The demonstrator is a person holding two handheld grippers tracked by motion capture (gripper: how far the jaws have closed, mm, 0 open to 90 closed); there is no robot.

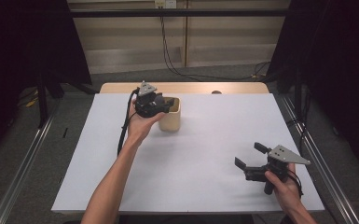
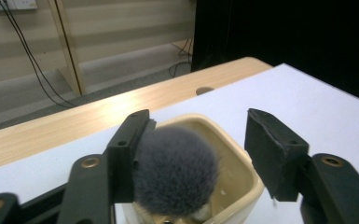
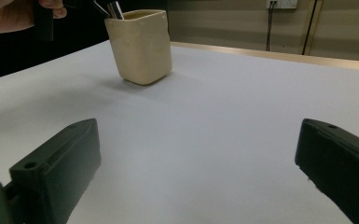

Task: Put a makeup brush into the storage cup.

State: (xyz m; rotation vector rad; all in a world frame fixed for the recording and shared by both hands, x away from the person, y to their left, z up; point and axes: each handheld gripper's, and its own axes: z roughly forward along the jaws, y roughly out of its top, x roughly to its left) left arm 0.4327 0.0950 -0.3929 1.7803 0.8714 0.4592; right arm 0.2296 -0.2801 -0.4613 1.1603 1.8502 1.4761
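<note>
Grey brush (image 2: 175,170) bristles-up in cream cup (image 1: 170,119), white table (image 1: 205,154), pale wall panels and cables behind, left gripper (image 2: 193,154) jaws parted around brush, right gripper (image 1: 251,157) wide, empty.

From the high view you look forward and down over the whole table (image 1: 205,154). Your left gripper view sits close above the cup (image 2: 242,186), facing the far edge. Your right gripper view looks low across the table at that same cup (image 3: 142,46), farther off.

White tabletop (image 1: 205,154), wooden table edge (image 1: 186,87), wall socket (image 1: 164,3), floor cables (image 1: 182,70)
</note>
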